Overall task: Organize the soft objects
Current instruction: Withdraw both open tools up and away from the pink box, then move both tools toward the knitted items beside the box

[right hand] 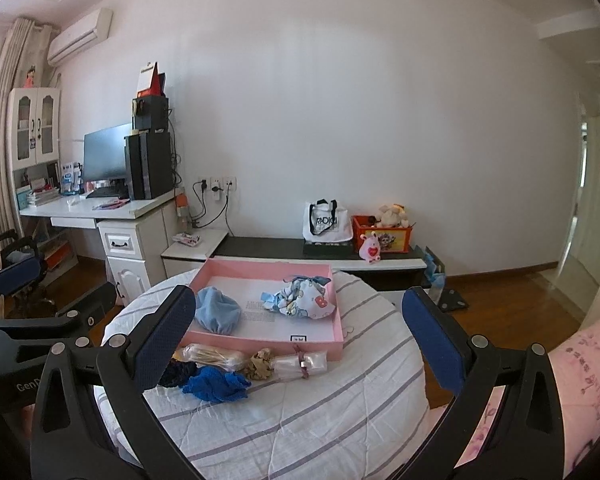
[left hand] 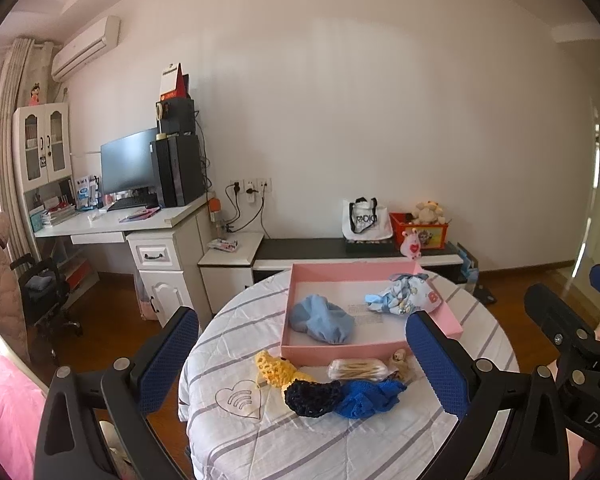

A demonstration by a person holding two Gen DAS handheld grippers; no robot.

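Lying between spread tongs [left hand: 300,364]: scrunchies [left hand: 364,396]

Tray [right hand: 204,276] on tabletop [right hand: 300,432]: cap [right hand: 217,311] inside at its left, printed cloth bundle [right hand: 300,299] inside at right; before its near wall, a row of scrunchies [right hand: 216,387] and cotton swab pack [right hand: 212,355].

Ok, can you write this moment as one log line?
left gripper: open, empty | right gripper: open, empty | pink box: blue cap, patterned cloth | blue scrunchie: still outside
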